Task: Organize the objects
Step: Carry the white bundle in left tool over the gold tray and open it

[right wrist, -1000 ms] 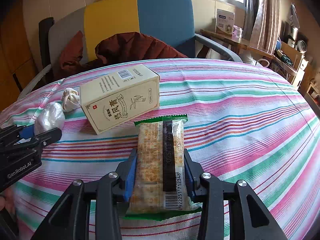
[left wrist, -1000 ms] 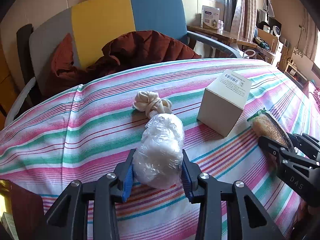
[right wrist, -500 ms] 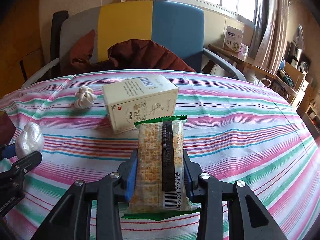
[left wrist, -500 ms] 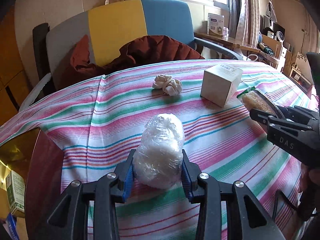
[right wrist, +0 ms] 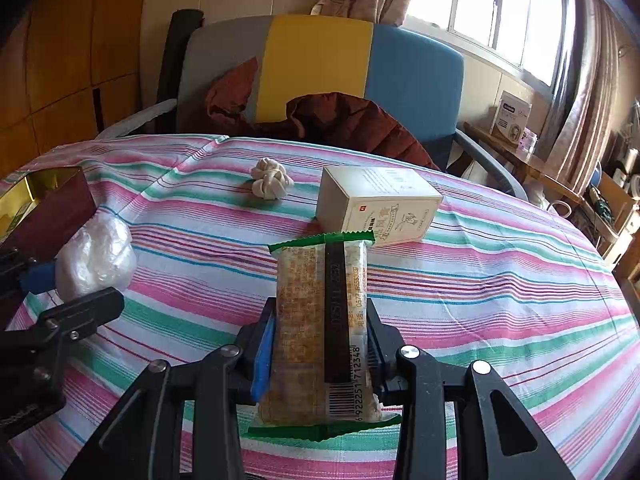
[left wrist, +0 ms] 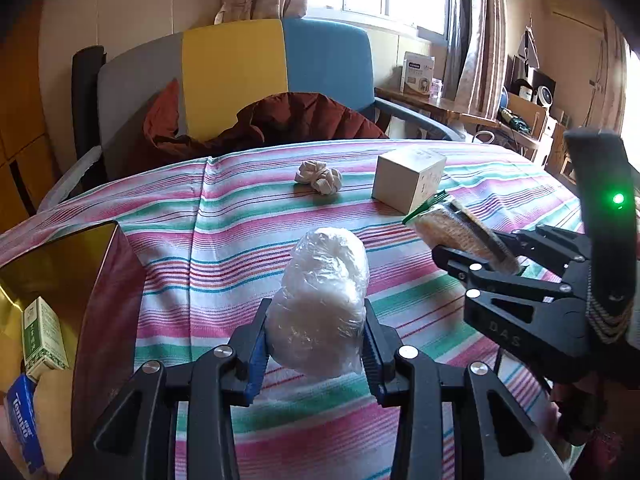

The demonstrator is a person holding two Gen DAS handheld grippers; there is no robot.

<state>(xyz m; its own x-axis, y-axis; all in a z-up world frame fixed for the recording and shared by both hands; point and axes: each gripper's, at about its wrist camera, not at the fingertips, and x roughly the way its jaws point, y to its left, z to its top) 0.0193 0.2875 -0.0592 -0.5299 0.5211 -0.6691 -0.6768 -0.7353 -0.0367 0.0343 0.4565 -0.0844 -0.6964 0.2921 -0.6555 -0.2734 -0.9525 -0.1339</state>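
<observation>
- So there's a striped tablecloth [left wrist: 248, 216] in pink, green and white over the whole table, with a chair in grey, yellow and blue [left wrist: 236, 76] behind it and a rust-brown puffy jacket [left wrist: 304, 120] dumped on the seat.
- On the cloth: a cream scrunchie [left wrist: 319, 176], all gathered folds, and just beside it a cream cardboard box [right wrist: 378, 206] lying flat. Neither is touching my grippers.
- Off to my left sits a dark red box with a shiny gold lining [left wrist: 68, 264], open, with a small green-and-white carton [left wrist: 42, 332] and a blue packet [left wrist: 24, 432] inside.
- My left gripper [left wrist: 316, 344] is clamped on a lumpy white bundle in crinkly plastic wrap [left wrist: 322, 300], held up off the cloth, close to that red box.
- My right gripper [right wrist: 320, 356] is pinched on a flat cracker packet [right wrist: 320, 320], clear film with green crimped ends, sticking straight out between the blue pads [right wrist: 264, 350], above the cloth.
</observation>
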